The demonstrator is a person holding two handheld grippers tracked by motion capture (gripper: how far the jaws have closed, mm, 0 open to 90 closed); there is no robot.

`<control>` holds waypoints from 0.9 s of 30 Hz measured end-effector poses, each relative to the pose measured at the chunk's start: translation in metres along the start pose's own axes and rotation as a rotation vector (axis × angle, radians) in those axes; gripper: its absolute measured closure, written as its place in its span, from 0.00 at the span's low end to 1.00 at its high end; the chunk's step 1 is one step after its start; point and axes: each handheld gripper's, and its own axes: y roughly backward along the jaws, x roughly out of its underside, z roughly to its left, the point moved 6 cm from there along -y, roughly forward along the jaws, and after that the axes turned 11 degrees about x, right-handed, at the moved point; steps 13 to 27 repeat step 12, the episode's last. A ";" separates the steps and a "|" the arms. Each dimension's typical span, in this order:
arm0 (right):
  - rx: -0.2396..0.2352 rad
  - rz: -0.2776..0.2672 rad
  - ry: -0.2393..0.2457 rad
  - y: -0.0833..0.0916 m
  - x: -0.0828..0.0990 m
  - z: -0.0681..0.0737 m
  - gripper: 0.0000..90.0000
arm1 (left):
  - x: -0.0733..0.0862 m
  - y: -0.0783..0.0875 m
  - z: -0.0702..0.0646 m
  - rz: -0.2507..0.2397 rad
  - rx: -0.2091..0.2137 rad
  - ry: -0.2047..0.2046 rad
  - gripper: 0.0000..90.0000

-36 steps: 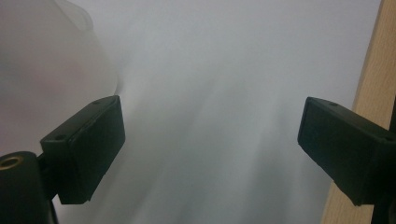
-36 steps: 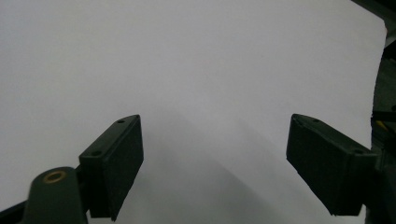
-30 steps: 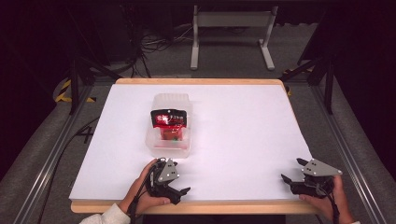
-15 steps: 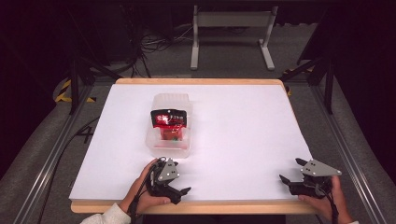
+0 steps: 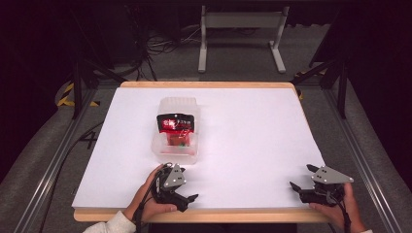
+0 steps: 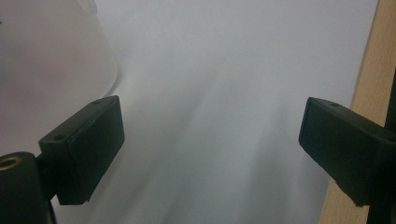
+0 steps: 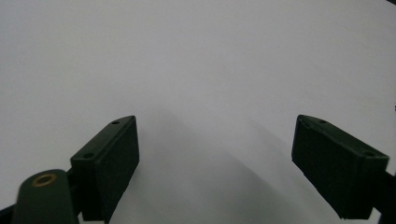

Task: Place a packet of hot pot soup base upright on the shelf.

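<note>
1. My left gripper rests at the near edge of the table, just in front of the clear plastic tub, jaws spread wide with nothing between them.
2. My right gripper sits well off to the right of the tub, also at the near edge, jaws spread and empty.
3. The tub stands left of the table's middle, with a red snack packet lying in it.
4. I judge the packet light, crinkly and slippery (it will likely buckle under a hard squeeze), so I'd pinch its upper edge; the tub looks thin and easy to push around.
5. The high view shows the packet's place in the tub; the left gripper view shows the tub's frosted wall close beside my jaw.
</note>
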 end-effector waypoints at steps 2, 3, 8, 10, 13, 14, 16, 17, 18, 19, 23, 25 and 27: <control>-0.003 0.001 0.001 0.000 0.000 0.001 0.17 | 0.000 0.000 0.000 0.001 0.002 0.003 0.08; -0.002 0.003 0.002 -0.001 0.000 0.001 0.17 | 0.000 0.000 0.000 0.000 0.004 0.002 0.08; -0.007 0.003 0.004 -0.001 -0.001 0.002 0.17 | 0.000 0.001 0.001 -0.003 0.001 0.000 0.08; -0.008 0.003 0.004 -0.001 -0.001 0.002 0.17 | 0.000 0.001 0.001 -0.005 0.003 0.001 0.08; -0.016 0.003 -0.008 -0.001 -0.002 0.003 0.17 | 0.000 0.001 0.001 -0.004 0.004 0.004 0.08; -0.016 0.003 -0.008 -0.001 -0.002 0.003 0.17 | 0.000 0.001 0.001 -0.004 0.004 0.004 0.08; -0.016 0.003 -0.008 -0.001 -0.002 0.003 0.17 | 0.000 0.001 0.001 -0.004 0.004 0.004 0.08; -0.016 0.003 -0.008 -0.001 -0.002 0.003 0.17 | 0.000 0.001 0.001 -0.004 0.004 0.004 0.08; -0.016 0.003 -0.008 -0.001 -0.002 0.003 0.17 | 0.000 0.001 0.001 -0.004 0.004 0.004 0.08; -0.016 0.003 -0.008 -0.001 -0.002 0.003 0.17 | 0.000 0.001 0.001 -0.004 0.004 0.004 0.08; -0.016 0.003 -0.008 -0.001 -0.002 0.003 0.17 | 0.000 0.001 0.001 -0.004 0.004 0.004 0.08; -0.016 0.003 -0.008 -0.001 -0.002 0.003 0.17 | 0.000 0.001 0.001 -0.004 0.004 0.004 0.08; -0.016 0.003 -0.008 -0.001 -0.002 0.003 0.17 | 0.000 0.001 0.001 -0.004 0.004 0.004 0.08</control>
